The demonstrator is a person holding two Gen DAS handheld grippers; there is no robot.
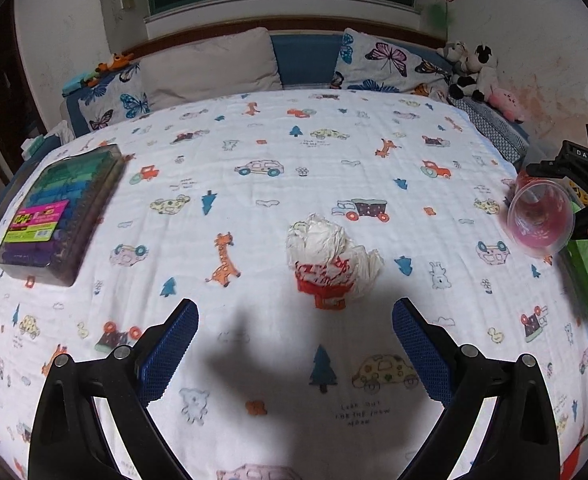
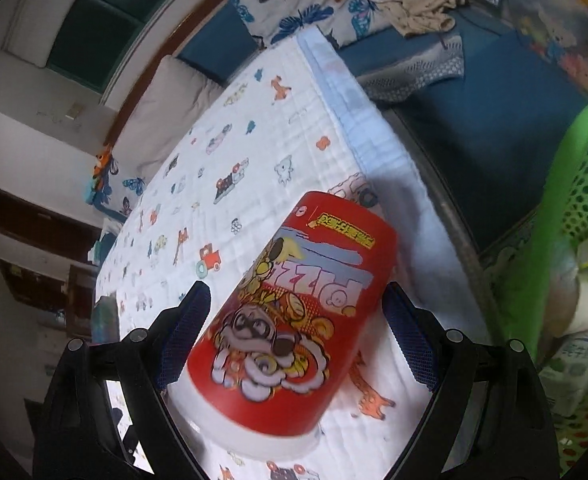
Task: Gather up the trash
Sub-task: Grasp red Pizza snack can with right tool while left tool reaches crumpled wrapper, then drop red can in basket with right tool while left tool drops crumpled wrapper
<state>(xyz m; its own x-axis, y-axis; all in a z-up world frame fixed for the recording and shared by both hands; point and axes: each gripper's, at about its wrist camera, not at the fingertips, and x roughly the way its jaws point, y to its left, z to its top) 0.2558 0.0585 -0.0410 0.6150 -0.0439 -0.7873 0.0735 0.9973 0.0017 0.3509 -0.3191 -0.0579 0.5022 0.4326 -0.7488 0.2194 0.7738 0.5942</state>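
two grippers are working over a bed covered by a white blanket [image 1: 278, 200] printed with cars and giraffes. the left gripper [image 1: 295, 312] is hovering with its jaws spread wide and nothing between them, just short of a crumpled white and red wrapper [image 1: 332, 256] lying on the blanket ahead of it. a clear box of coloured items [image 1: 60, 208] is sitting well off to the left. the right gripper [image 2: 296, 300] is carrying a red pizza-print cup [image 2: 294, 320], tilted, between its blue pads [image 2: 408, 336]; the pads are sitting at the cup's sides. a green mesh basket [image 2: 574, 184] is standing just beside the bed, at the right.
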